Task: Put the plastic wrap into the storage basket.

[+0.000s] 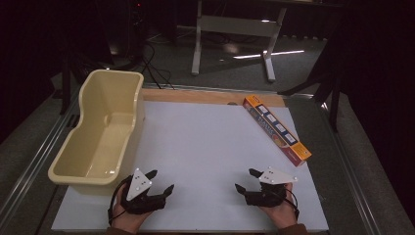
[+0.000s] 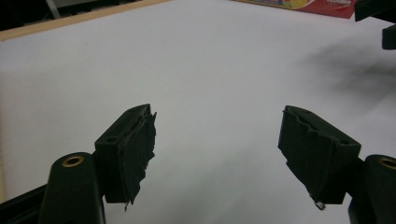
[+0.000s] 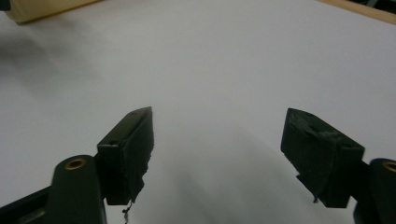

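A: Near edge?
B: Left gripper [image 1: 160,181] and right gripper [image 1: 248,180], each hand-held, jaws spread apart, holding nothing, over the white board [image 1: 205,147].
A: Middle?
B: Bare white surface between them and beyond.
A: Far?
B: Cream tub [image 1: 100,127] at the left edge; long orange box [image 1: 277,128] at the far right, print unreadable.

You are seeing a big cream tub [image 1: 98,132] sitting open and empty at the table's left edge; a long orange box [image 1: 277,128] is lying flat, slanted, by the far right corner.
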